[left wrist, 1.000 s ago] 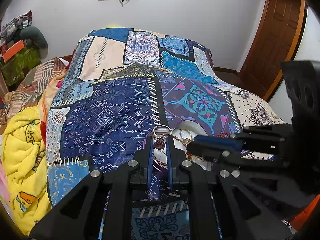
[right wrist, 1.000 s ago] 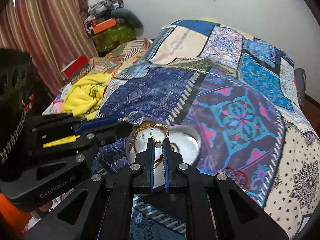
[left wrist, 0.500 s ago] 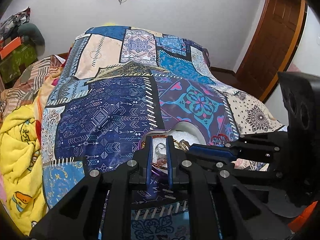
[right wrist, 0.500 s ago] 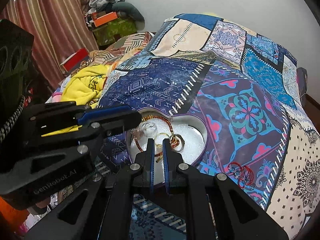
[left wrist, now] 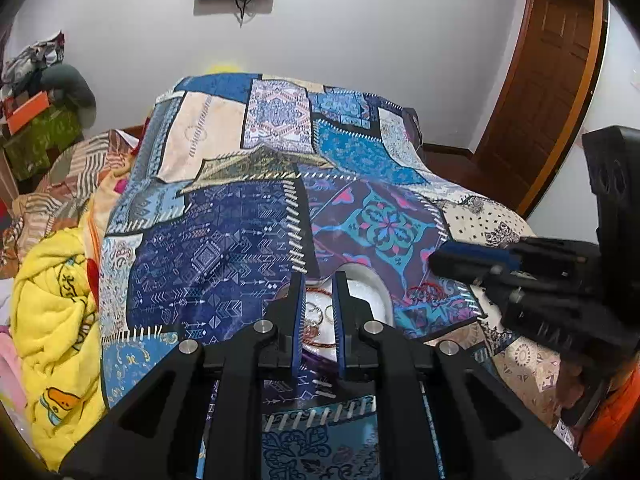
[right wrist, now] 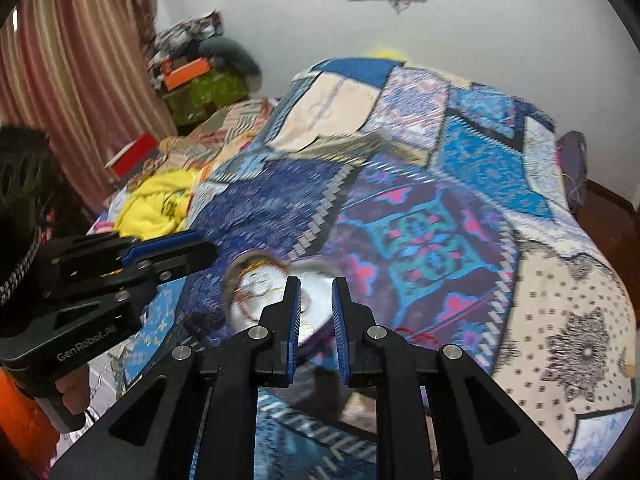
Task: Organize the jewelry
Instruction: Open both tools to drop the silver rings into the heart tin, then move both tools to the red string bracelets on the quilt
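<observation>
A heart-shaped box (left wrist: 378, 290) with a white lining lies on the patchwork bedspread and holds several rings and a beaded bracelet (left wrist: 316, 318). It also shows, blurred, in the right wrist view (right wrist: 312, 276). My left gripper (left wrist: 317, 280) is open and empty above the box. My right gripper (right wrist: 316, 284) is open and empty, just above the box's near side. A small red bangle (left wrist: 426, 292) lies on the bedspread right of the box. Each gripper shows in the other's view, the right one (left wrist: 472, 258) and the left one (right wrist: 172, 250).
A yellow blanket (left wrist: 52, 304) is bunched at the bed's left edge. Boxes and clothes (right wrist: 200, 80) are piled by the curtain at the far left. A wooden door (left wrist: 548, 80) stands at the right. The bedspread (left wrist: 248, 140) stretches far behind the box.
Both grippers held rings a second ago. They lowered to the box, opened and let the rings go into it, then drew up and back.
</observation>
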`<control>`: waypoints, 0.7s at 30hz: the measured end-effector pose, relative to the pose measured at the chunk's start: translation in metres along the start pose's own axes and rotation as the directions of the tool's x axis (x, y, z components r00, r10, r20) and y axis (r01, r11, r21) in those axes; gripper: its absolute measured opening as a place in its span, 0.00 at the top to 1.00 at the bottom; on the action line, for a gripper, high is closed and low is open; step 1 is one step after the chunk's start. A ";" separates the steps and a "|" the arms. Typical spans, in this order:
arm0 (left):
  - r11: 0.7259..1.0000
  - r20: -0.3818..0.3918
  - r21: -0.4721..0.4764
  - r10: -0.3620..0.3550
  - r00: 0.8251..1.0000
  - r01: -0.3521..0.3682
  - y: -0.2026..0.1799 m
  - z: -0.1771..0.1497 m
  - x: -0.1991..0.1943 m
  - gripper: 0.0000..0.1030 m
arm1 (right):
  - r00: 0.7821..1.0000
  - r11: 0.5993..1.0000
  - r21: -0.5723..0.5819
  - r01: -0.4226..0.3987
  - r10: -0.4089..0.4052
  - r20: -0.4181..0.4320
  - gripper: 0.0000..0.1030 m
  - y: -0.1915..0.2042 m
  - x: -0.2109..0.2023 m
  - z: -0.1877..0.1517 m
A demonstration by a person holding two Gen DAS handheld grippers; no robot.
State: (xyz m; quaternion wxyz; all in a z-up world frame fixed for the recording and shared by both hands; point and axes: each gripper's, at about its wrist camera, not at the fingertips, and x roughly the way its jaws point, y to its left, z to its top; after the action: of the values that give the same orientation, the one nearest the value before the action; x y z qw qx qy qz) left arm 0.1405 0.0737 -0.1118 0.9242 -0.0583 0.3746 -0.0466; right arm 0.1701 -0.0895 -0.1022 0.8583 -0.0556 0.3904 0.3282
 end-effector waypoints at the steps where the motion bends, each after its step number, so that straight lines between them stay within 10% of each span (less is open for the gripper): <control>1: 1.000 0.002 0.002 -0.001 1.000 0.001 -0.002 0.001 -0.001 0.89 | 1.000 1.000 0.010 0.010 -0.010 0.009 0.86 -0.005 -0.004 0.000; 21: 0.996 -0.062 0.083 -0.040 0.997 0.045 -0.051 -0.008 0.029 0.88 | 0.980 0.987 0.066 0.146 -0.135 -0.148 0.76 -0.072 0.022 -0.046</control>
State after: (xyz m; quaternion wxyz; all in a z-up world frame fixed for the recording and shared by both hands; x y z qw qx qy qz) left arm 0.1534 0.0192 -0.1297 0.9130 -0.0257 0.3986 -0.0836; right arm 0.1950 -0.1500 -0.1608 0.8506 -0.0736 0.4583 0.2469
